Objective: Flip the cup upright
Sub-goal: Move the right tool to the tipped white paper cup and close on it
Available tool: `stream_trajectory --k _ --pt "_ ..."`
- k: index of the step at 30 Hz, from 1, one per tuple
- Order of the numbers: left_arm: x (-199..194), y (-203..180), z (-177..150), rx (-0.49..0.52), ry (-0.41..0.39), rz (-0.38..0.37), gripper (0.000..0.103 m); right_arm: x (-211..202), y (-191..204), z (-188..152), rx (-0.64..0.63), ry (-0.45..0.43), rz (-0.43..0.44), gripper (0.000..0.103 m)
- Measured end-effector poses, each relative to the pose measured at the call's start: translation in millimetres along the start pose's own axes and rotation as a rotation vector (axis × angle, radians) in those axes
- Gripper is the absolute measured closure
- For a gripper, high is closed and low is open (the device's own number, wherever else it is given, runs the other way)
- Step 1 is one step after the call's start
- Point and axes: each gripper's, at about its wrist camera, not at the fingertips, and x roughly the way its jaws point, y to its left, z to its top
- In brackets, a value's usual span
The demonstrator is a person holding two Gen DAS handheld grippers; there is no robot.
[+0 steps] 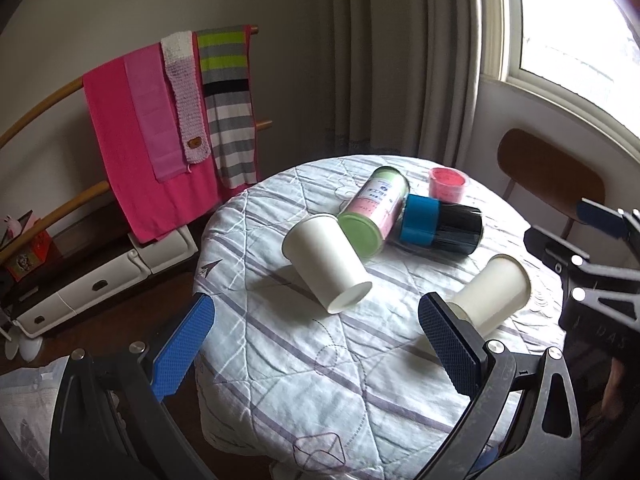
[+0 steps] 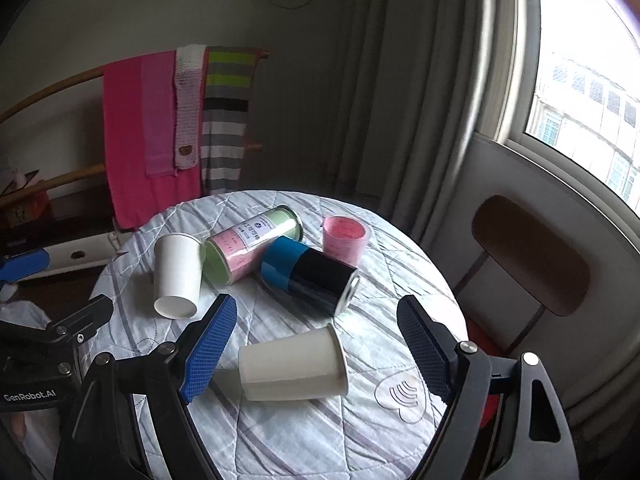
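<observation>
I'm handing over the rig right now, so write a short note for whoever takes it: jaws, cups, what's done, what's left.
Left gripper: jaws open, empty, facing the far white cup.
Right gripper: jaws open, empty, bracketing the near white cup without touching it.
Both white cups lie on their sides on the quilted round table. The green-pink canister and black-blue canister also lie down; the pink cup stands beyond them.
Done: nothing flipped.
Left: probably close on the near cup, stand it up, then do the far one.
</observation>
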Motion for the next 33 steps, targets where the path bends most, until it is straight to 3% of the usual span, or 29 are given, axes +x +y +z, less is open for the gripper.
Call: stream_trajectory --k 4,6,14,20,23,27,33 --pt "19.0 9.4 6.1 -0.014 0.027 0.003 0.0 23.2 5.2 16.1 -0.068 0.025 0.031 0.019" --pt "27.8 18.0 9.8 -0.022 0.038 0.027 0.0 37.4 8.4 23.1 -0.073 0.063 0.096 0.019" --pt "54.4 48.1 11.4 -0.035 0.084 0.072 0.0 99.1 27.6 40.2 0.144 0.271 0.366 0.019" --pt "65.2 68.5 10.0 -0.035 0.103 0.067 0.0 125.6 59.3 54.0 0.135 0.356 0.413 0.019" --pt "67.9 77.8 7.2 -0.038 0.112 0.064 0.0 144.9 83.7 56.8 0.043 0.466 0.42 0.019" --pt "67.8 88.5 1.6 -0.04 0.121 0.059 0.0 161.6 106.9 55.7 -0.076 0.543 0.379 0.019" --pt "68.4 99.3 -5.9 -0.032 0.137 0.063 0.0 180.8 123.3 47.1 -0.102 0.643 0.392 0.02"
